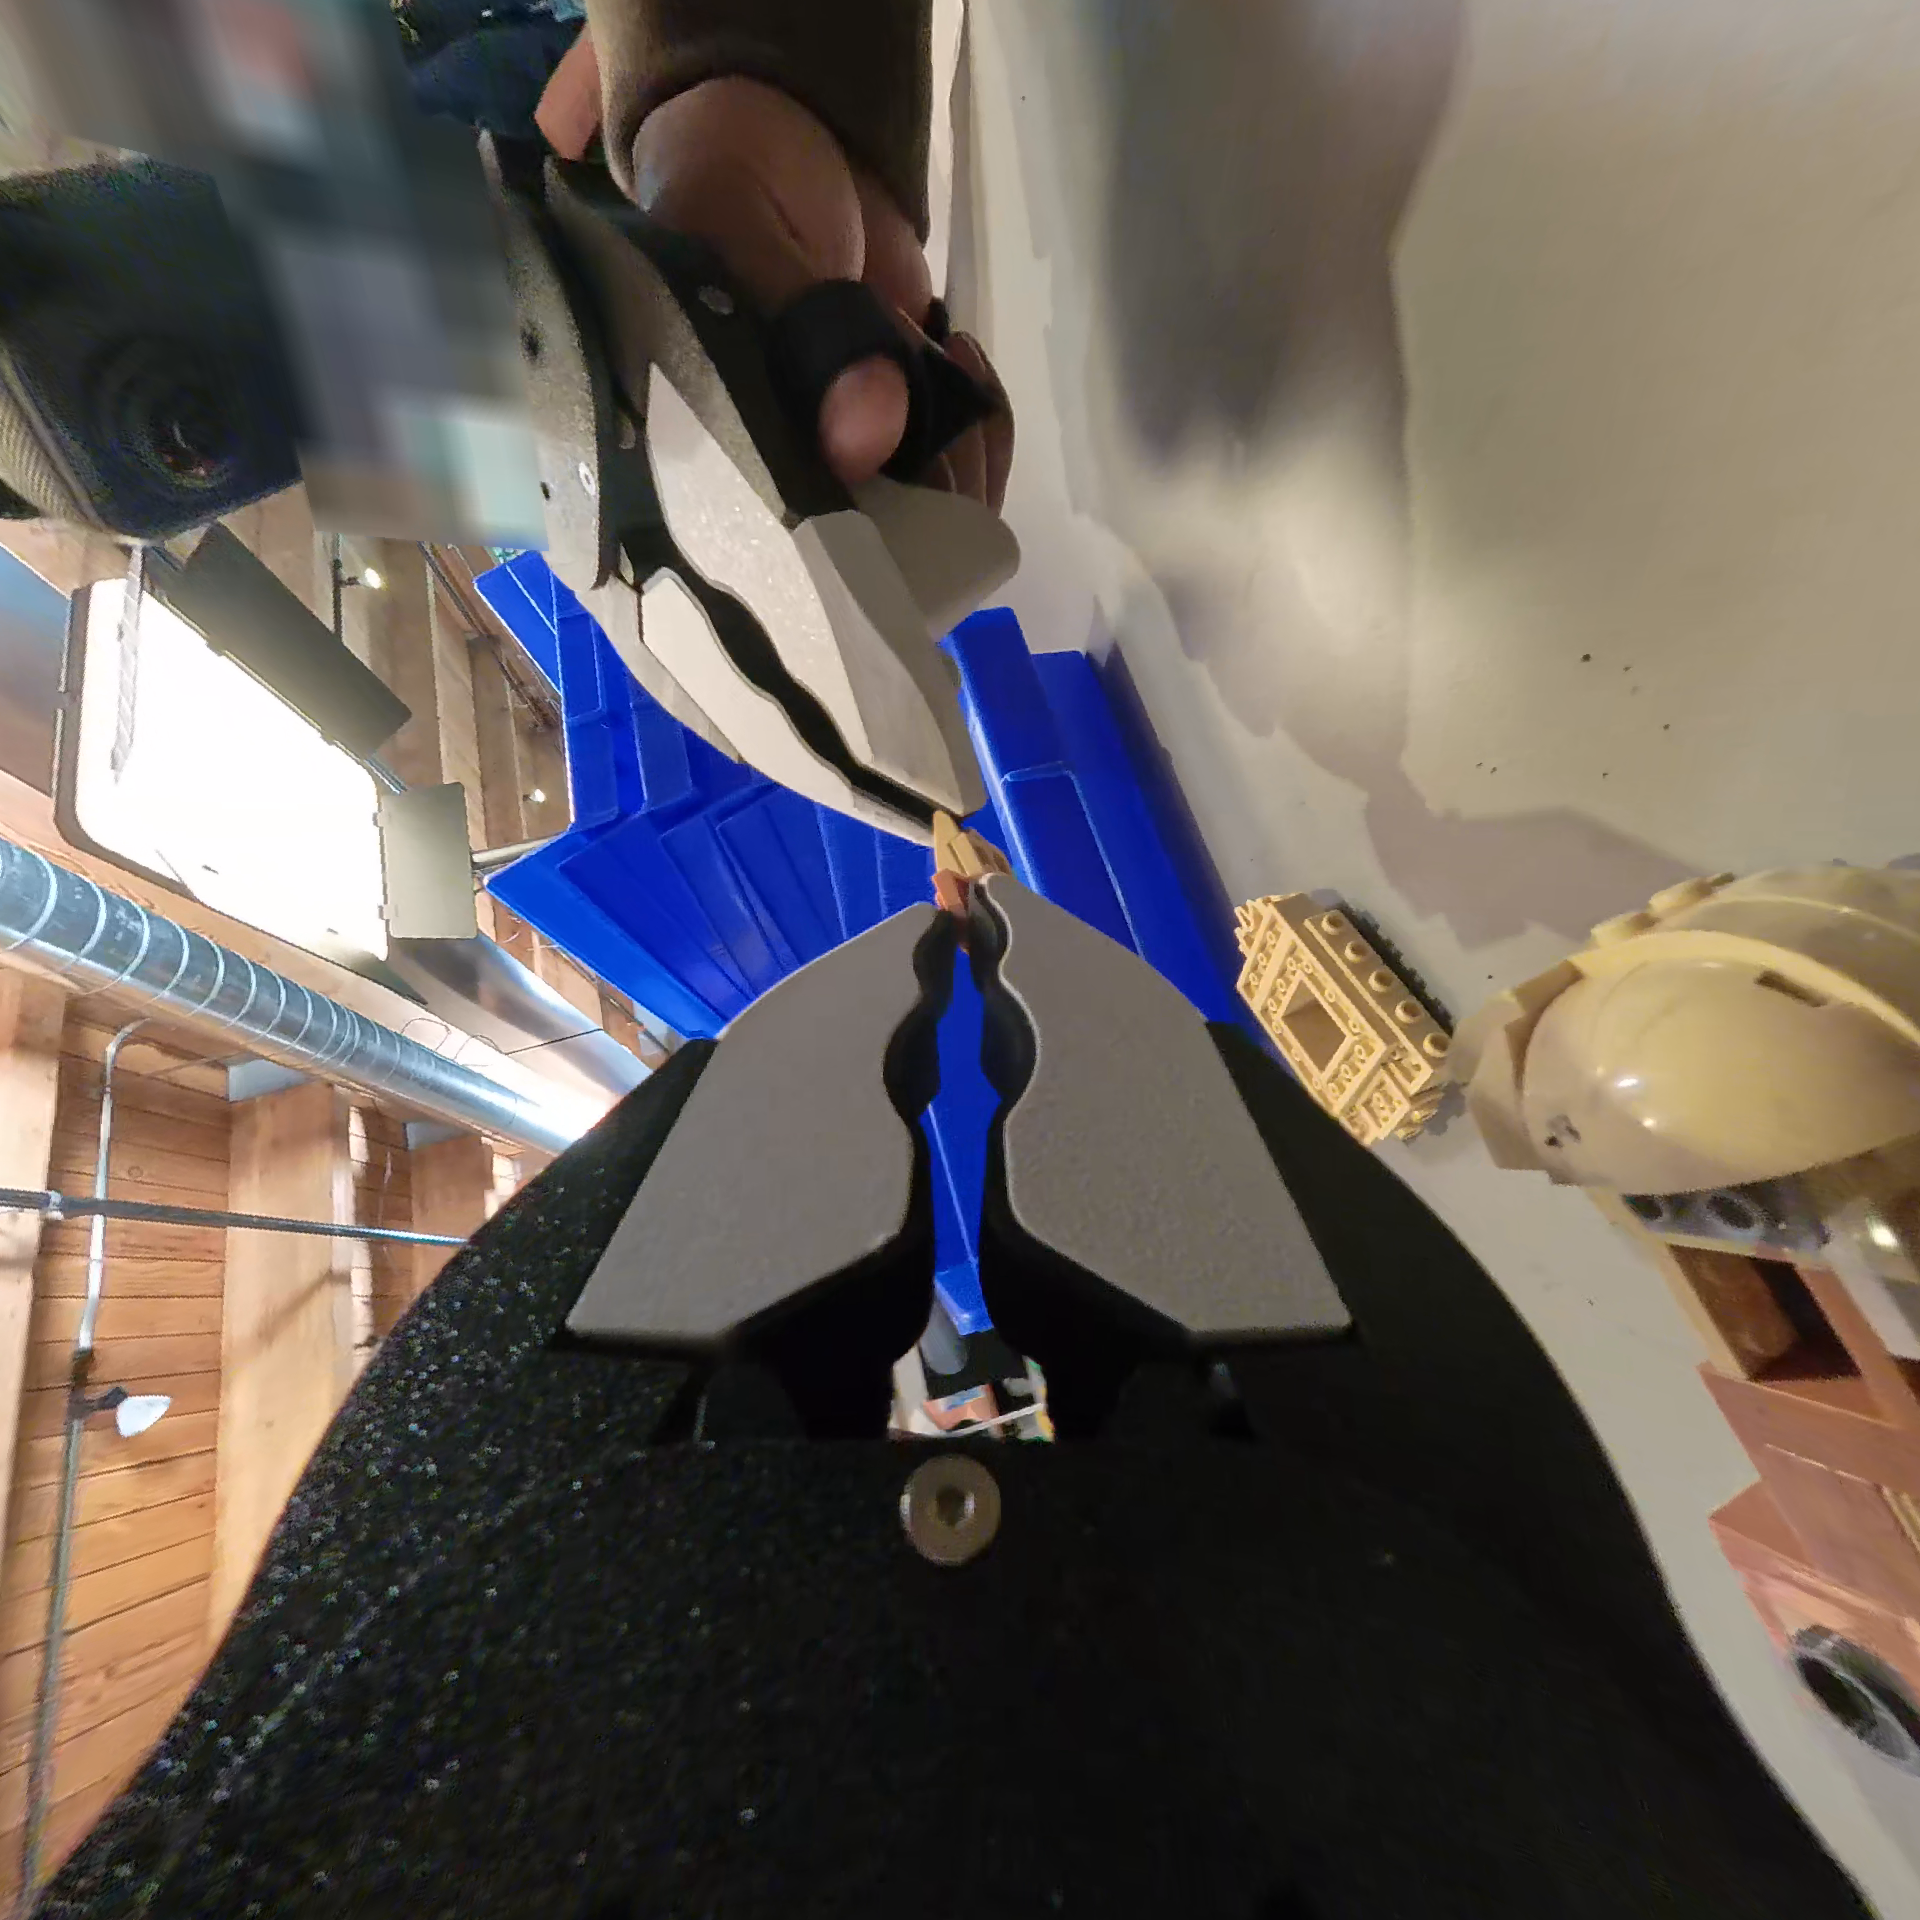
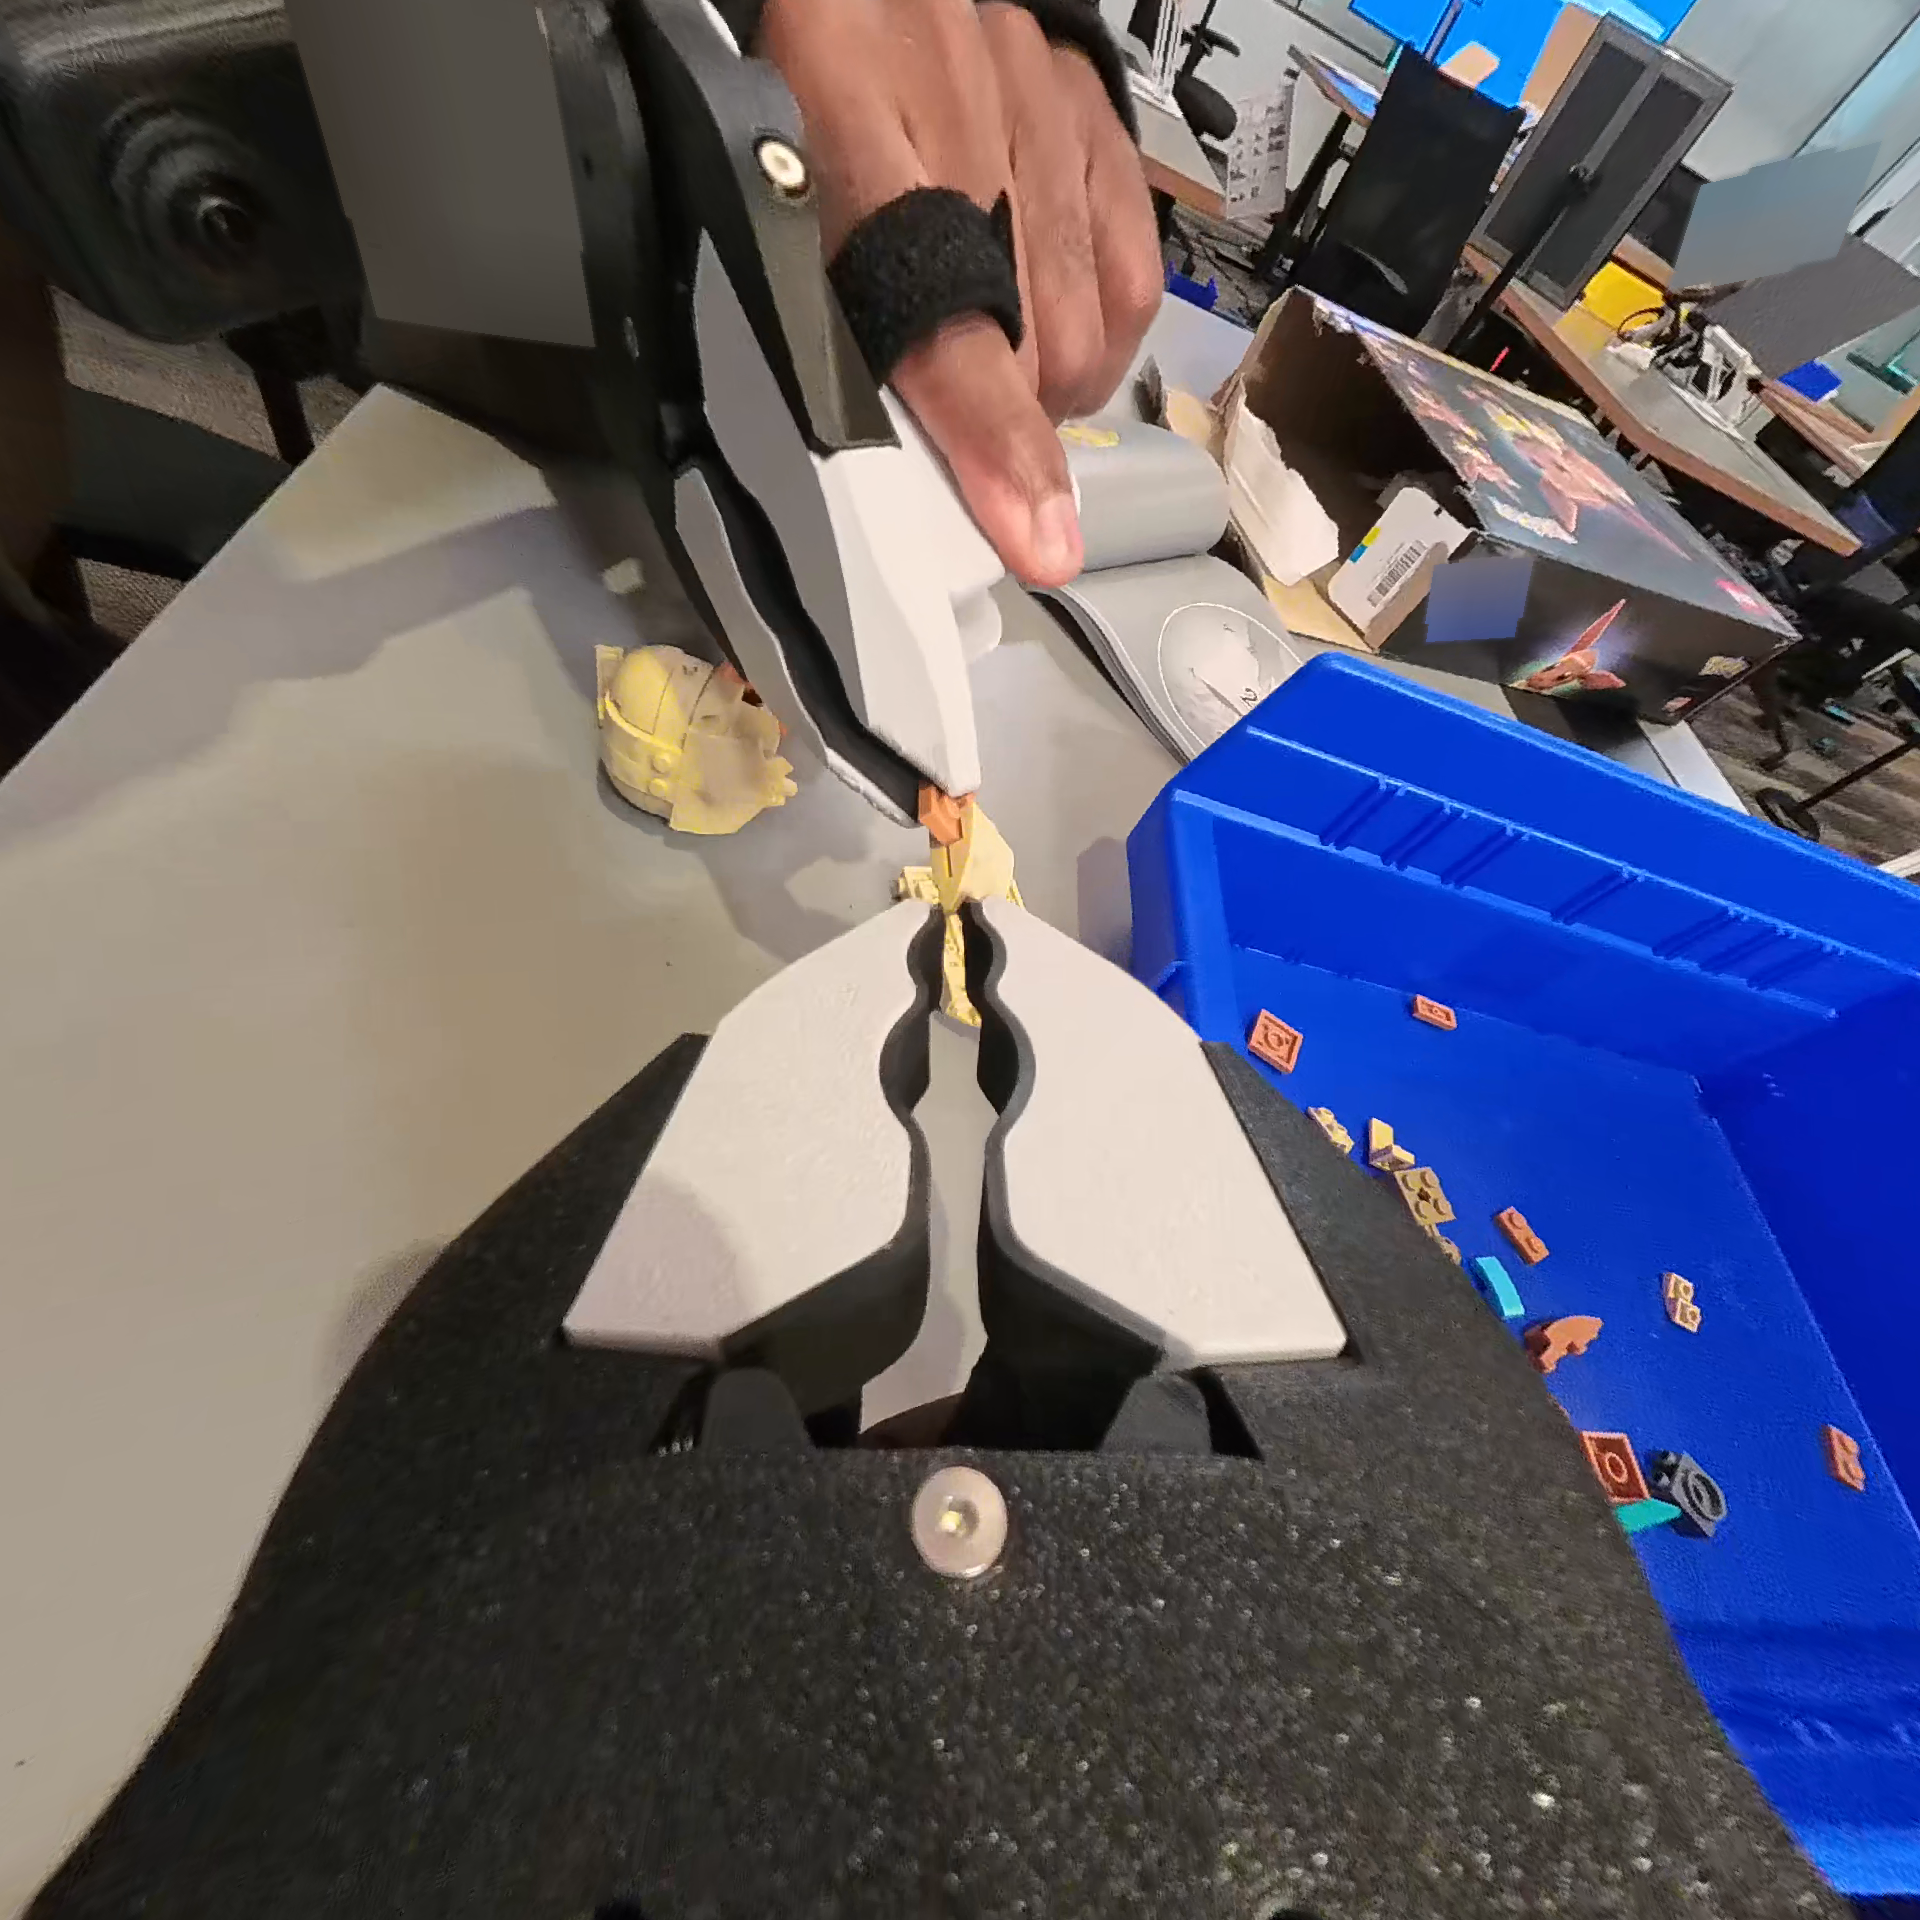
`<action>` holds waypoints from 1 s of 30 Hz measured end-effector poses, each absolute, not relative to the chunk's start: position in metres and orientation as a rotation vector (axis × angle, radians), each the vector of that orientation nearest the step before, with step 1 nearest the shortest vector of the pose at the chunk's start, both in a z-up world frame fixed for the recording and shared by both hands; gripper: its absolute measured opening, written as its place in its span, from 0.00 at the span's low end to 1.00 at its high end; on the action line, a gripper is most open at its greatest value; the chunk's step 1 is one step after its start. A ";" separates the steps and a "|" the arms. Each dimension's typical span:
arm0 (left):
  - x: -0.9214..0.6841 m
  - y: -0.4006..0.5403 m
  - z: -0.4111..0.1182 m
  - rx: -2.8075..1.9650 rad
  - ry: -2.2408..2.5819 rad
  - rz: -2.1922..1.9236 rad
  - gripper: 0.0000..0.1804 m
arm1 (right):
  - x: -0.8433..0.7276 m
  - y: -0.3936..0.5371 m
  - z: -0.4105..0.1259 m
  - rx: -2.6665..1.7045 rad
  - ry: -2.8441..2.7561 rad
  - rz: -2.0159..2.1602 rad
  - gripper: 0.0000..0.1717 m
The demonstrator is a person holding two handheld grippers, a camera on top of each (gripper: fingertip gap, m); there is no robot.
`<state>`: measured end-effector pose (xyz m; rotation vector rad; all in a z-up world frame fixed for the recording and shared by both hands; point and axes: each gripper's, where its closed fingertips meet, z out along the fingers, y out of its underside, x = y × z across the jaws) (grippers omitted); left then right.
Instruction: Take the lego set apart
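A small two-part brick piece hangs in the air between my two grippers. Its brown-orange part [image 1: 948, 885] sits between the tips of my left gripper [image 1: 966, 906], which is shut on it. Its tan part [image 2: 977, 862] sits between the tips of my right gripper [image 2: 951, 909], which is shut on it. The two parts are joined. In the right wrist view the left gripper [image 2: 935, 795] comes down from above with the brown-orange part [image 2: 943, 816] at its tip. In the left wrist view the right gripper [image 1: 951, 808] meets the tan part [image 1: 968, 854].
A blue bin [image 2: 1558, 914] with several loose small bricks [image 2: 1423, 1195] stands to the right on the grey table [image 2: 312, 935]. A tan domed model [image 2: 681, 738] and a tan frame brick [image 1: 1340, 1018] lie on the table. A booklet [image 2: 1174, 623] and a cardboard box [image 2: 1507, 488] are behind. My two grippers' fingertips are within a few centimetres of each other.
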<state>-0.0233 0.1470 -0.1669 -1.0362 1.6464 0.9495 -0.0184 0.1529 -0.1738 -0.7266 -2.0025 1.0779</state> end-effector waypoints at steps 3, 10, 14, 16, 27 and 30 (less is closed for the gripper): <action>-0.024 0.149 -0.162 -1.081 1.583 0.888 0.01 | -0.019 0.154 -0.169 -0.723 -1.971 1.092 0.02; -0.036 0.153 -0.148 -0.986 1.520 1.055 0.01 | -0.015 0.152 -0.168 -1.015 -1.979 1.407 0.17; -0.028 0.149 -0.152 -0.871 1.580 1.096 0.01 | -0.020 0.155 -0.167 -1.048 -1.941 1.387 0.20; -0.024 0.147 -0.153 -0.838 1.599 1.088 0.01 | -0.020 0.153 -0.168 -1.032 -1.956 1.347 0.20; -0.018 0.147 -0.147 -0.906 1.498 0.908 0.02 | -0.023 0.150 -0.159 -0.925 -1.883 1.317 0.10; -0.024 0.148 -0.140 -1.033 1.388 0.757 0.04 | -0.026 0.158 -0.152 -0.852 -1.814 1.229 0.10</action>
